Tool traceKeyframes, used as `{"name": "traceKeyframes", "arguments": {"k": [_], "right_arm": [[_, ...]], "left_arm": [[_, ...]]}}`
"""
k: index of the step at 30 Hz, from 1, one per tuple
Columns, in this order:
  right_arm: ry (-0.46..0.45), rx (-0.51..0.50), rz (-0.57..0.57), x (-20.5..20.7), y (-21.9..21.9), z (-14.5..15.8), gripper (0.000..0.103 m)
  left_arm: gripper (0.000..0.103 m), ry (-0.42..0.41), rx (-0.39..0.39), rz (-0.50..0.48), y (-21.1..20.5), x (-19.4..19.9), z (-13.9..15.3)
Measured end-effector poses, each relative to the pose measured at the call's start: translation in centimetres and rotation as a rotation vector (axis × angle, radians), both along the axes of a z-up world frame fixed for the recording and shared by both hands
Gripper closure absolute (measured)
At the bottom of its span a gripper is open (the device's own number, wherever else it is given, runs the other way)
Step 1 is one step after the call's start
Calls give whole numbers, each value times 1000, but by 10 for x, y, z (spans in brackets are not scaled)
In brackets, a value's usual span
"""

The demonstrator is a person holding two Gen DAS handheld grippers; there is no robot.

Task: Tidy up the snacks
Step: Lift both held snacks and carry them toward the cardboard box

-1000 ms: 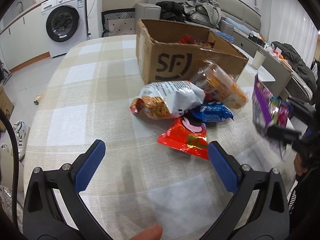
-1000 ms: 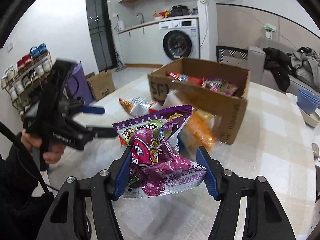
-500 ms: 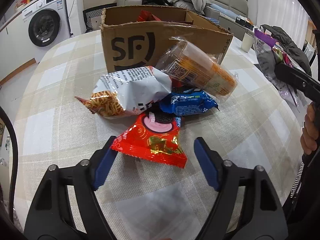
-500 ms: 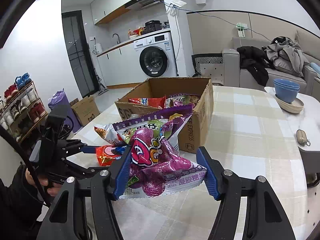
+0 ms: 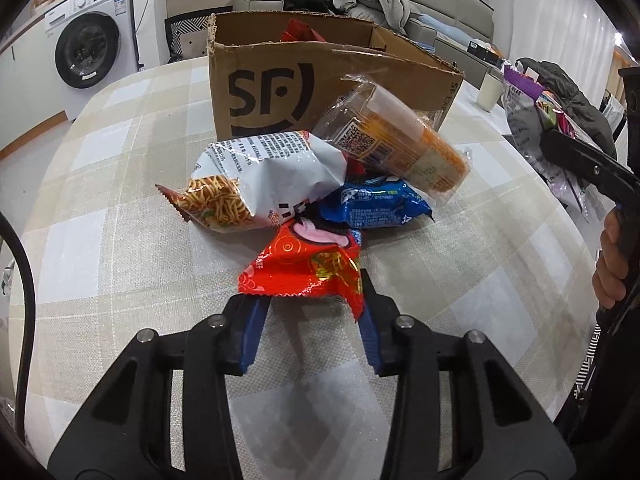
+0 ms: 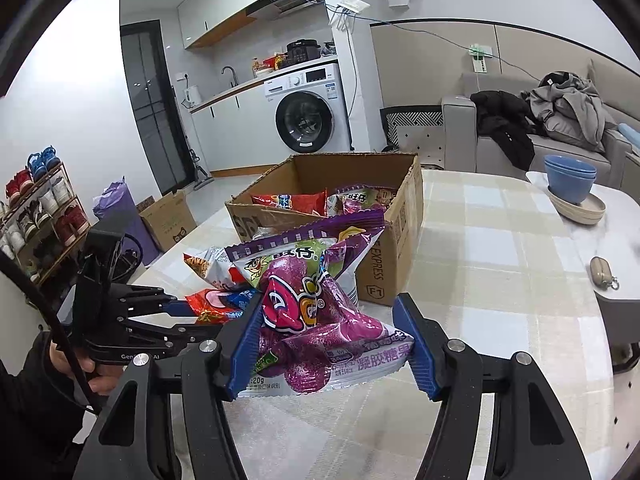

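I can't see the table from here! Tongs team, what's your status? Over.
Left tongs closing on the red packet. Right tongs shut on the purple candy bag. Noodle bag and blue packet sit before the box. Over.

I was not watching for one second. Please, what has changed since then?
The left gripper came forward to the crumpled red foil snack packet, and its jaws are closing on the packet's near edge. The right gripper kept its hold on the purple candy bag. The other snacks and the brown cardboard box stayed put.
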State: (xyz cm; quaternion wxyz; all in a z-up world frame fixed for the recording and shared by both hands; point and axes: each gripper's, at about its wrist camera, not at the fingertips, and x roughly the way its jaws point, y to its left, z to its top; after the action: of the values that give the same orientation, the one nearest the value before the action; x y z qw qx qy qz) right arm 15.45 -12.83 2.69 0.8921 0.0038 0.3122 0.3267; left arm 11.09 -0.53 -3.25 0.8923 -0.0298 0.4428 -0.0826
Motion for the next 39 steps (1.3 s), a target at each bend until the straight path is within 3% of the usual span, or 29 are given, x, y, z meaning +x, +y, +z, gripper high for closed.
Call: {"name": "traceKeyframes", "arguments": {"k": [6,11,17,19,39], "right_arm": [[2,-6,7,0,1,-1,38],[0,-7,9,0,0,0,38],[1,-8,9,0,1,-1,38],[0,-8,12,0,1,0,38],[-34,-1,-27,-3,-10,11,38]], "left_arm": [[57,30,15,16,-2,9,-2],[57,33,23,22,-7,15,-7],[62,24,-42,36,4,20,-7],[62,12,-30,32,4,19,-7],[62,-61,-26,-28,15,-19,5]]}}
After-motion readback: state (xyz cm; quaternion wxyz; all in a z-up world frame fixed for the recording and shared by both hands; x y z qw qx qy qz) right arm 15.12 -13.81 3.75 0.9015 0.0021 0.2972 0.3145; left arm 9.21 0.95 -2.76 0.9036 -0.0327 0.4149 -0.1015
